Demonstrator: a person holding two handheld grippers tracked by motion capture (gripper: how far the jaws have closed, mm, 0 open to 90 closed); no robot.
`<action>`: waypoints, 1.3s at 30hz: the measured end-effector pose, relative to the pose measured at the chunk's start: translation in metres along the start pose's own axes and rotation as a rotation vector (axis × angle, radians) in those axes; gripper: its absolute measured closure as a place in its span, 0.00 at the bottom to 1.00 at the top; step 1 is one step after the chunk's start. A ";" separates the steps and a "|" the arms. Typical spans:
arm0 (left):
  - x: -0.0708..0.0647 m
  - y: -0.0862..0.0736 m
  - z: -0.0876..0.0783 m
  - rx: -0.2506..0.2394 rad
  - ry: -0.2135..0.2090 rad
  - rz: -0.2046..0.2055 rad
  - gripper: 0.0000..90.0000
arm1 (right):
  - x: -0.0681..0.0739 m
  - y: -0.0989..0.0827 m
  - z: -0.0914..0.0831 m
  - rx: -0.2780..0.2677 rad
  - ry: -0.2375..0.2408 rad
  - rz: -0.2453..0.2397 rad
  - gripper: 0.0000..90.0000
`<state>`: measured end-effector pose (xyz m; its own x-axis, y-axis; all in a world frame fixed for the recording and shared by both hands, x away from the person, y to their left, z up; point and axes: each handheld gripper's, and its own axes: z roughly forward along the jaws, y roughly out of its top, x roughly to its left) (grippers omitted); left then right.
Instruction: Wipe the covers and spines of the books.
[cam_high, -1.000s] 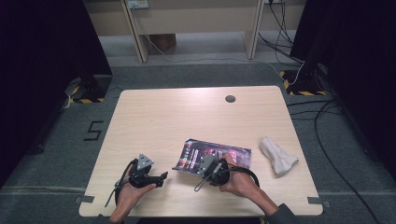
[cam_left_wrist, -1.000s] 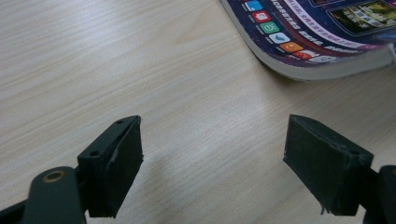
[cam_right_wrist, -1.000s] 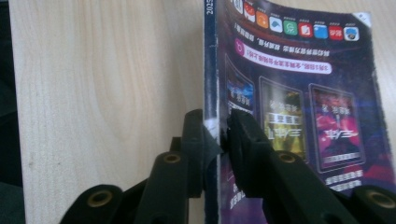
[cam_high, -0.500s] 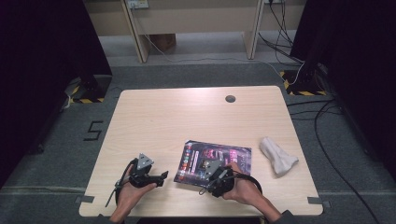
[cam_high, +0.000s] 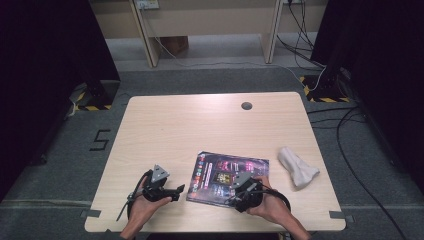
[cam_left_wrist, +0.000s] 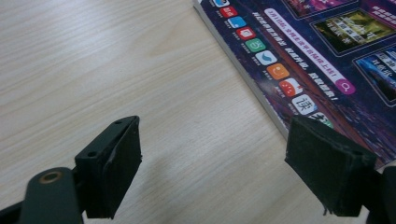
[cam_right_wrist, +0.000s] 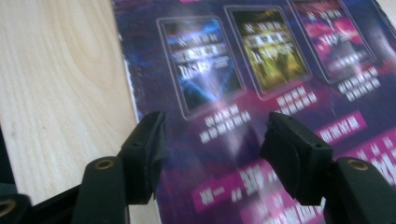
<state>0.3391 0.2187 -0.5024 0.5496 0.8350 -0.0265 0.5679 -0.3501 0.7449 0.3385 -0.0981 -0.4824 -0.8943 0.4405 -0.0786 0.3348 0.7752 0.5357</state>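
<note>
Right gripper: jaws apart, just been opening, nothing pinched; purple booklet lies flat beneath them. Left gripper: jaws spread wide over bare table, booklet's edge just beside one jaw.

Booklet location: near edge of table, between both hands; white cloth well apart on right side.

Risk, judged: jaw dragged across glossy cover could push booklet askew or crease the cover, since nothing pins it.

Pose: both hands low at near edge, grippers pointing forward and inward toward booklet.
</note>
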 end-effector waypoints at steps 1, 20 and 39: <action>-0.001 0.001 0.000 0.002 -0.006 0.006 0.19 | -0.001 -0.003 -0.001 -0.004 -0.001 0.008 0.43; -0.022 0.021 0.026 -0.019 -0.048 0.073 0.18 | -0.001 -0.040 -0.020 -0.031 -0.063 0.072 0.34; -0.037 0.026 0.040 0.013 -0.020 0.196 0.21 | -0.007 -0.049 -0.024 0.008 -0.137 0.059 0.32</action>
<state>0.3578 0.1620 -0.5084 0.6625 0.7418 0.1046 0.4567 -0.5106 0.7285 0.3213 -0.1505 -0.4881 -0.8243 0.5428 -0.1609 0.3889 0.7494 0.5359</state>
